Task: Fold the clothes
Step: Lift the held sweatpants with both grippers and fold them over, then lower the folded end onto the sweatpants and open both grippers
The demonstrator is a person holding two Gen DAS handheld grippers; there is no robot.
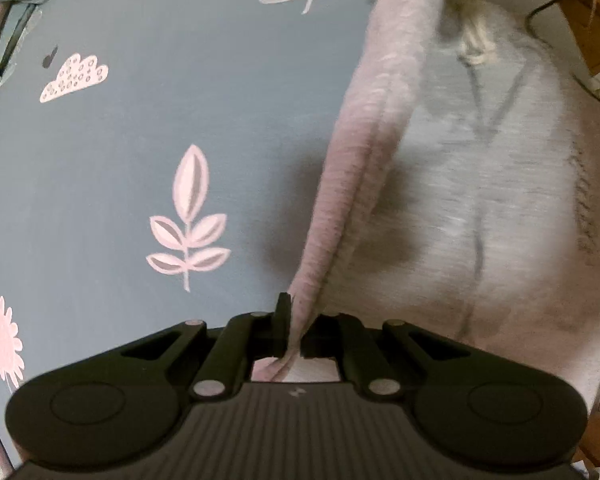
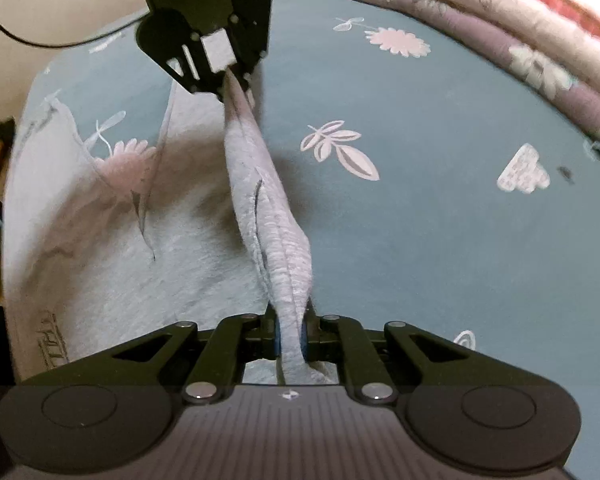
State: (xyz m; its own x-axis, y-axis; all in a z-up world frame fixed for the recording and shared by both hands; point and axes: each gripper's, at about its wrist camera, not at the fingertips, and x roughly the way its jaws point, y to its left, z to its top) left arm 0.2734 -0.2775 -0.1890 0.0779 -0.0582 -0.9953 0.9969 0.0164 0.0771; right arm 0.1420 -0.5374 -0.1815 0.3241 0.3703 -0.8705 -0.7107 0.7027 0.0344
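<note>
Left gripper [image 1: 294, 334]: clenched on one end of a raised fabric edge, the cloth pinched between the fingers; it is also seen from the right wrist view at the far end of the same edge [image 2: 230, 74].
Right gripper [image 2: 292, 338]: clenched on the other end of that edge, a bunched strip of fabric drawn through the closed jaws.
Held edge [image 2: 268, 208]: a ribbed band, doubled over on itself, stretched fairly taut between the two grippers and lifted off the surface.
Garment [image 2: 112, 240]: a pale grey knit, its body spread on the bed beside the lifted band; a printed mark is seen near one corner, too small to read.
Bedsheet [image 1: 140, 120]: blue-grey with pink leaf and flower prints; much of it is bare on the far side of the band.
Handling: the fabric is judged soft, light and limp; it sags and creases wherever it is not held.
Grip points: the ribbed band is judged thicker and less prone to slipping than the thin body.
Risk: uneven tension is likely to skew the fold line.
</note>
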